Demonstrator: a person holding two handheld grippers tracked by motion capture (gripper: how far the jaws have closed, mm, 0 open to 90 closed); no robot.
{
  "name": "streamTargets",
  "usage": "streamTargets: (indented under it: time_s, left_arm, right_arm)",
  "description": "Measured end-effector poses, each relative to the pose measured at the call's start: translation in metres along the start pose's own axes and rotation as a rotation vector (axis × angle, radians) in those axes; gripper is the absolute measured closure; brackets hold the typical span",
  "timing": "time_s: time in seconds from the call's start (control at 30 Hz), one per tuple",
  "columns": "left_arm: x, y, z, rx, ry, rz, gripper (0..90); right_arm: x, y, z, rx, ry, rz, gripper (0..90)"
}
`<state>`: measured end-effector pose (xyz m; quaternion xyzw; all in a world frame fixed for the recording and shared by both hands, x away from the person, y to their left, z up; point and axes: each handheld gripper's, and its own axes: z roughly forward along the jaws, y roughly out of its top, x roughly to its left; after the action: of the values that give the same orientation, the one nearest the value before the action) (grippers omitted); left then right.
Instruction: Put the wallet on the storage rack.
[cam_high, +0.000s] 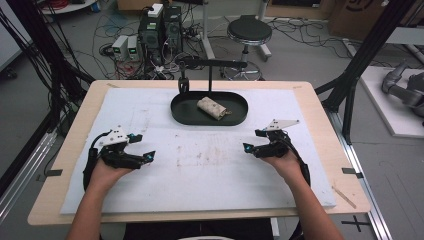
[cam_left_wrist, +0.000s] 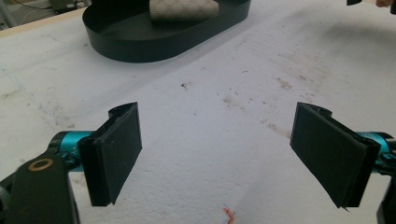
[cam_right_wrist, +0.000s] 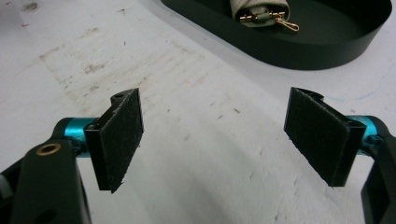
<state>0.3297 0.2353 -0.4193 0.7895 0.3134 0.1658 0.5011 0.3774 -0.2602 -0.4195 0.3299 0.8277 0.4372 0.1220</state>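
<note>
Fingers spread wide on both left gripper (cam_high: 145, 147) and right gripper (cam_high: 251, 141), near the black tray (cam_high: 180, 112)

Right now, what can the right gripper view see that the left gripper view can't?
The right gripper view shows gold clasps at the end of the rolled-up beige thing.

The left gripper view shows that roll's patterned side, a small red mark on the white mat, and the table's wooden edge.

Both show the black oval tray holding the roll, the stained mat, and their own claw, left claw and right claw, wide open with nothing in it.
</note>
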Motion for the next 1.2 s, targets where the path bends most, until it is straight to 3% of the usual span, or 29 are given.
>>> streamTargets:
  time_s: [0.3, 0.4, 0.67, 1.2]
  left_arm:
    - [0.001, 0.0, 0.003, -0.027, -0.022, -0.025, 16.5]
    - [0.001, 0.0, 0.005, -0.02, -0.019, -0.026, 16.6]
    - [-0.003, -0.001, 0.009, -0.01, -0.028, -0.015, 16.5]
    - [-0.004, -0.001, 0.009, -0.002, -0.021, -0.005, 16.6]
  right_arm:
    - [0.007, -0.022, -0.018, -0.068, -0.035, 0.035, 20.2]
    - [0.007, -0.024, -0.018, -0.049, -0.044, 0.031, 19.9]
    - [0.005, -0.025, -0.02, -0.061, -0.071, 0.02, 19.9]
    - [0.004, -0.026, -0.018, -0.046, -0.068, 0.031, 19.8]
